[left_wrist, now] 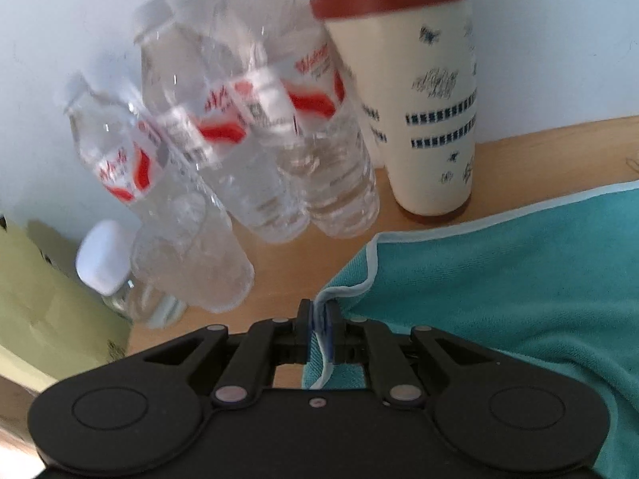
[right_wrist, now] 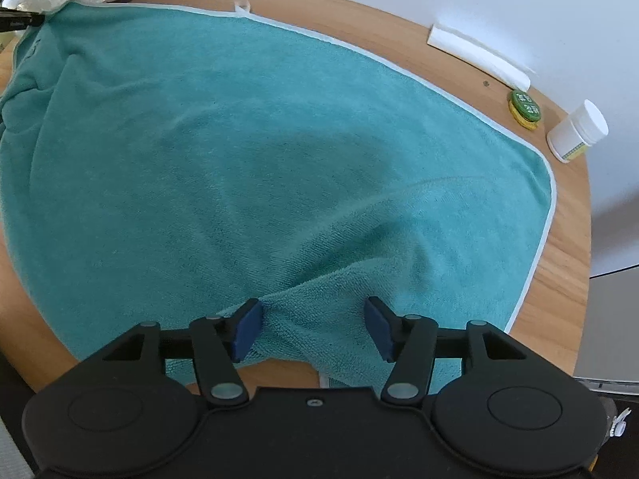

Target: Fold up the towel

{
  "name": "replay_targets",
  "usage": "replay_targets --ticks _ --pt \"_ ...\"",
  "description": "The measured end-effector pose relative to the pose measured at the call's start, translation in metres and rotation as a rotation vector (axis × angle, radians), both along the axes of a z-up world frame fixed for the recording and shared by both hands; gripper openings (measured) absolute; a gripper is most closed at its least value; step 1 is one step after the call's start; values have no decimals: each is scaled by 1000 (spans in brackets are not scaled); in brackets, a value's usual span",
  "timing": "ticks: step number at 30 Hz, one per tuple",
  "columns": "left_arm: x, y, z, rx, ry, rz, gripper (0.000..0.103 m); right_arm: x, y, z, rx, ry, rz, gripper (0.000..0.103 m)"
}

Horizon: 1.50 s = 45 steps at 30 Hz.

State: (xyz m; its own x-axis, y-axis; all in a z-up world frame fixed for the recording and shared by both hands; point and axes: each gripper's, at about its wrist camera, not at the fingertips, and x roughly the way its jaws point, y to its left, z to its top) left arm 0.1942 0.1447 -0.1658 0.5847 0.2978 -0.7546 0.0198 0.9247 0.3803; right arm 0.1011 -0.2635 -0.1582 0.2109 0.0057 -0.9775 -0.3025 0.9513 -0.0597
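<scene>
A teal towel (right_wrist: 279,151) with a pale hem lies spread over a round wooden table (right_wrist: 559,263). In the left wrist view my left gripper (left_wrist: 318,325) is shut on the towel's (left_wrist: 499,279) near corner, the hem pinched between its blue pads. In the right wrist view my right gripper (right_wrist: 313,327) is open at the towel's near edge. A raised fold of cloth sits between its blue pads (right_wrist: 247,329), and they are not closed on it. The tip of the left gripper (right_wrist: 18,20) shows at the far left corner.
Several clear water bottles (left_wrist: 223,147) and a cream cup with a red lid (left_wrist: 423,92) stand close behind the left gripper. A white-capped jar (left_wrist: 106,257) sits beside them. At the right rim are a white pill bottle (right_wrist: 575,131), a green tin (right_wrist: 525,109) and a white strip (right_wrist: 479,56).
</scene>
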Motion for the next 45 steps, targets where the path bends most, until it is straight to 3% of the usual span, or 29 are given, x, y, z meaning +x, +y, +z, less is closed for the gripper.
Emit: replay_targets --ticks 2,3,4,6,9,17,21,24,28,33,38,42,45 --pt "-3 1 -2 -16 14 12 25 -1 1 0 -3 -8 0 63" --pt "-4 1 -2 -20 17 11 47 -2 1 0 -4 -11 3 63" --pt "-6 1 -2 -21 22 6 56 -3 1 1 -5 -15 7 64" --pt "-10 0 -2 -9 25 2 58 -5 0 4 -7 -25 15 64" --pt "-11 6 -1 -15 33 44 80 -8 -2 8 -10 -40 26 64" --pt "-50 18 24 -129 51 104 84 -17 -21 30 -26 -95 7 64" --pt "-83 14 31 -190 90 82 89 -32 -60 57 12 -170 -132 64" --pt "-123 -1 29 -117 110 66 97 -47 -91 66 51 -178 -262 64" --pt "-157 -15 22 -152 170 43 100 -65 -111 61 61 -154 -350 64" --pt "-170 -15 10 -205 210 123 100 -84 -121 46 149 -114 -457 64" --pt "-175 -15 11 -302 198 176 100 -92 -120 31 185 -94 -528 64" --pt "-175 -12 9 -337 183 262 100 -87 -125 23 231 -103 -622 64" --pt "-169 -13 5 -347 182 285 100 -82 -123 21 206 -113 -612 64"
